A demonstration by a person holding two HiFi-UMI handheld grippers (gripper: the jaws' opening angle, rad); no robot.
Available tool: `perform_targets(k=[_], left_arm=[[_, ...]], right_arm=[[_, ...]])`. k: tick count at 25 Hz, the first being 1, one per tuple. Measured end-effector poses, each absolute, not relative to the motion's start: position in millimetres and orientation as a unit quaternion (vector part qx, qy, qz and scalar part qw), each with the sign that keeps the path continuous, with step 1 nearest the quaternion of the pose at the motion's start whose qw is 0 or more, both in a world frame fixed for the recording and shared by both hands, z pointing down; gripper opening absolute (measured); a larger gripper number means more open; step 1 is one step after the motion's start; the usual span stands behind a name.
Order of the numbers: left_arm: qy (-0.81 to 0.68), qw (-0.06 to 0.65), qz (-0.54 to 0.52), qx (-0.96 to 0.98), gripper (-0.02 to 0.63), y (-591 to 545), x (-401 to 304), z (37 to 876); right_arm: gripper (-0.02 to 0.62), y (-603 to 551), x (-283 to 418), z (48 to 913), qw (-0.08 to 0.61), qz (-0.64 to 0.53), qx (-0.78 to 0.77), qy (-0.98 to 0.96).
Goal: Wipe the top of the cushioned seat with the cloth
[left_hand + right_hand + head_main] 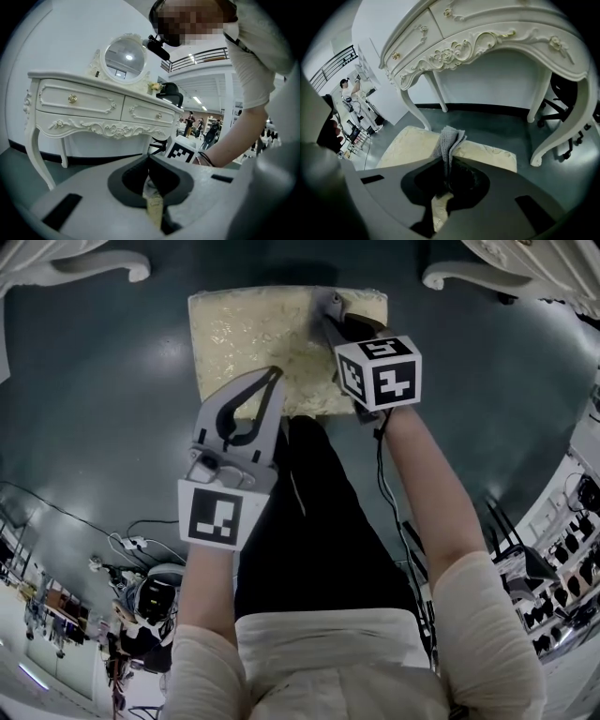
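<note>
The cream cushioned seat (253, 338) stands on the dark floor ahead of me and also fills the lower left of the right gripper view (410, 145). My right gripper (330, 313) hangs over the seat's far right part, shut on a grey cloth (449, 139) that sticks up from between its jaws. In the head view the cloth (330, 304) is mostly hidden by the gripper. My left gripper (275, 374) hovers over the seat's near edge with its tips together and nothing held. In its own view the left gripper (150, 161) points at the dressing table.
A white carved dressing table (487, 42) stands just beyond the seat, with its legs (103, 263) at both top corners of the head view. It carries an oval mirror (124, 58). Office-chair castors (565, 138) sit under its right side. Cables (131, 545) lie at the lower left.
</note>
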State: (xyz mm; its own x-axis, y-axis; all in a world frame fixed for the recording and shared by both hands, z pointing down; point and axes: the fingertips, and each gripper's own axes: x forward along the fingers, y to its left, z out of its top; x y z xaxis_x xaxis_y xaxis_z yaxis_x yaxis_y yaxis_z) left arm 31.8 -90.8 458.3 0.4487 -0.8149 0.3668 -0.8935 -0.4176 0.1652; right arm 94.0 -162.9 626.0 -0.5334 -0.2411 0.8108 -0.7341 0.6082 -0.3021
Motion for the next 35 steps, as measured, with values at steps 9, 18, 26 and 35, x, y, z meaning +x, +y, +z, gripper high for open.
perform_targets(k=[9, 18, 26, 35], left_arm=[[-0.489, 0.166, 0.117, 0.848, 0.003, -101.2, 65.5, 453.8], [-0.464, 0.166, 0.120, 0.862, 0.003, -96.6, 96.0, 449.8], [-0.457, 0.159, 0.106, 0.869, 0.003, -77.6, 81.1, 430.2], [-0.475, 0.162, 0.112, 0.858, 0.003, -36.1, 6.8, 423.5]], right_arm=[[0.028, -168.4, 149.1, 625.9, 0.382, 0.329, 0.331, -0.798], [0.028, -170.3, 204.9, 631.8, 0.420, 0.335, 0.377, -0.754], [0.028, -157.5, 187.2, 606.4, 0.412, 0.331, 0.380, -0.759], [0.028, -103.8, 85.8, 584.9, 0.405, 0.328, 0.324, -0.789]])
